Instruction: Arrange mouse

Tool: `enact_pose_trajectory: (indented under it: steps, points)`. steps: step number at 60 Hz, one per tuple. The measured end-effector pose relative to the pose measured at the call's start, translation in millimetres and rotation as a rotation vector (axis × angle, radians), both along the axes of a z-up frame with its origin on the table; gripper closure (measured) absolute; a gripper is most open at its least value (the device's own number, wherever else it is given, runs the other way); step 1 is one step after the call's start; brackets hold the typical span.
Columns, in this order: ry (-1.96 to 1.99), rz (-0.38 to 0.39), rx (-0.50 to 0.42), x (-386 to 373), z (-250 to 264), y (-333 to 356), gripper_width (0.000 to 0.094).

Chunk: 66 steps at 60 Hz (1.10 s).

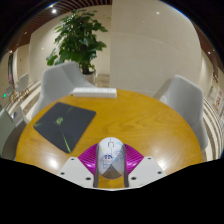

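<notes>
I hold the white mouse (110,157) between my jaws (111,166), both pads seemingly pressing its flanks — lifted, I think, over the round wooden counter (140,115) so I can set it beside the dark mouse pad (64,123).

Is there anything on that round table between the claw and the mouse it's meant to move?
No. The small white computer mouse already sits between the claw's two purple-padded fingers, so nothing separates them. The dark square mouse pad lies beyond, off to one side on the round wooden table.
</notes>
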<state>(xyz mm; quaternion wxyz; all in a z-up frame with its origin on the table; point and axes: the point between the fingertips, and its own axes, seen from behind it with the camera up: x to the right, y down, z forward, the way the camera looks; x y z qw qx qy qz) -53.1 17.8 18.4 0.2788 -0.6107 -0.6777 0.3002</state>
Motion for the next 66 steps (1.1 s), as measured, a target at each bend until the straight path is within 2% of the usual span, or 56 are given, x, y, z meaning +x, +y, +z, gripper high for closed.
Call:
enact_pose_trajectory:
  steps: [9, 16, 21, 34, 36, 37, 41, 42, 47, 49, 57, 66]
  points:
    - [0.099, 0.027, -0.092, -55.3, 73.9, -69.2, 0.0589]
    - [0.125, 0.065, -0.116, -93.6, 88.2, -133.0, 0.0591]
    - [0.089, 0.083, -0.133, -112.6, 64.5, -175.8, 0.0593]
    - [-0.013, 0.111, -0.064, -108.9, -25.9, -216.8, 0.0581]
    - [-0.020, 0.108, -0.057, -108.1, -33.7, -216.1, 0.0499]
    - [-0.014, 0.108, -0.054, -108.6, -33.8, -215.9, 0.0506]
    - [-0.001, 0.119, -0.028, -110.1, -32.8, -214.1, 0.0425]
    - [-0.001, 0.120, -0.026, -107.4, -33.2, -214.5, 0.0383]
    - [-0.010, 0.117, -0.035, -102.4, -25.6, -211.2, 0.0060]
    - [-0.005, 0.106, -0.049, -98.7, -14.8, -204.9, 0.0097]
    - [-0.005, 0.058, -0.050, -57.4, 32.3, -159.0, 0.0073]
    - [-0.036, 0.038, -0.020, 35.2, 76.9, -95.7, 0.0072]
